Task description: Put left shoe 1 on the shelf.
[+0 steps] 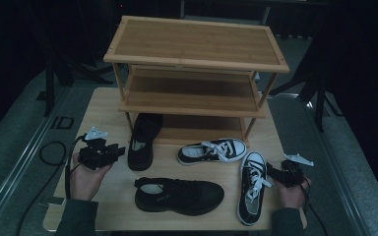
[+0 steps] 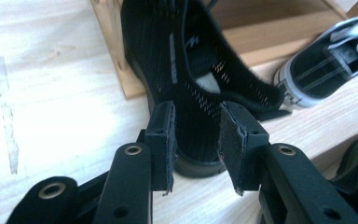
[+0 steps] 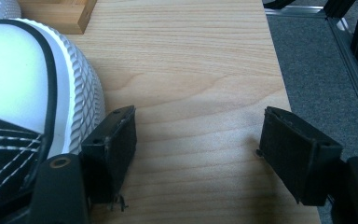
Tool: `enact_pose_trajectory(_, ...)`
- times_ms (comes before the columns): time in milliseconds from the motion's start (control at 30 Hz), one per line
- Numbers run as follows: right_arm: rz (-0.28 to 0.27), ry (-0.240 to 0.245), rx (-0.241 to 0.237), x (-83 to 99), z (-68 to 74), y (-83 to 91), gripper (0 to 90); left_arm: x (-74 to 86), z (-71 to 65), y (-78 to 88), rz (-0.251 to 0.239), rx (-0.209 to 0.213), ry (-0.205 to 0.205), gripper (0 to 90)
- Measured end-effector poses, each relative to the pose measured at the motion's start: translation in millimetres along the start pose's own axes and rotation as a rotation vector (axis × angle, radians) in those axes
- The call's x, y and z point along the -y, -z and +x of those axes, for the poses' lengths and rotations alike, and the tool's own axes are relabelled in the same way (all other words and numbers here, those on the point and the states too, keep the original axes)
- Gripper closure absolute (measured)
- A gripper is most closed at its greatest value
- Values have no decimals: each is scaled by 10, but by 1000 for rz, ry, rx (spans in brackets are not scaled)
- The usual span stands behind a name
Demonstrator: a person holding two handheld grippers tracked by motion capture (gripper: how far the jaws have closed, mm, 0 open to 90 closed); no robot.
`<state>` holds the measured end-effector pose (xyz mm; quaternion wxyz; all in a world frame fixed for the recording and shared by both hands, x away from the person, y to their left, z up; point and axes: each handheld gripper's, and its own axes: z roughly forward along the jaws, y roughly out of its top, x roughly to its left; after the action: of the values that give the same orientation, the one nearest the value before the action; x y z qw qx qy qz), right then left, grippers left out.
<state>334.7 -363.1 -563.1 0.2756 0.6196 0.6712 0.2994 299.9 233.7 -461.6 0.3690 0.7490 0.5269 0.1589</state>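
- High view: dim, underexposed, cool cast. Surroundings nearly black; only the worktop and bamboo rack read clearly. Soft, low detail.
- Left gripper view: much brighter. Worktop left of the black mesh shoe blown out to near white, grain lost. Left tool close to lens, slightly soft.
- Right gripper view: even, well exposed, wood grain sharp. Sneaker toe cap glares white. Faint shadows under the right tool pads. Mild wide-angle stretch at edges.
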Motion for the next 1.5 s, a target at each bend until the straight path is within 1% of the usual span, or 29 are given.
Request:
enact_pose_trajectory(100,0,1,0,0,-1,0,270,66,-8,-44,20,7,-2,657)
enact_pose_trajectory(267,1,0,1,0,0,0,270,172,-36,-158,77,19,-10,651)
enact_pose_trajectory(433,1,1,1,1,0,0,270,263,-63,-227,109,37,-15,666)
enact_pose_trajectory(500,1,1,1,0,0,1,270,296,-95,-248,120,41,-30,695)
enact_pose_trajectory(533,1,2,1,0,-1,0,270,312,-111,-260,126,44,-36,725)
enact_pose_trajectory(633,1,1,1,0,0,1,270,355,-137,-303,146,45,-53,854)
enact_pose_trajectory(667,1,1,1,0,-1,0,270,368,-140,-321,152,49,-54,880)
enact_pose_trajectory(767,1,1,1,0,0,1,270,402,-151,-376,174,51,-62,896)
enact_pose_trajectory(967,1,1,1,0,-1,0,270,434,-193,-463,192,61,-73,895)
enact_pose_trajectory(1033,1,2,1,0,-1,0,270,436,-207,-487,194,56,-77,895)
enact_pose_trajectory(1167,1,1,1,0,0,1,270,429,-214,-521,201,51,-84,893)
enact_pose_trajectory(1367,1,2,1,0,-1,0,270,430,-236,-556,206,59,-98,885)
enact_pose_trajectory(1433,1,1,1,0,-1,0,270,416,-233,-566,203,47,-99,884)
enact_pose_trajectory(1500,1,1,1,0,-1,0,270,403,-222,-562,193,36,-89,885)
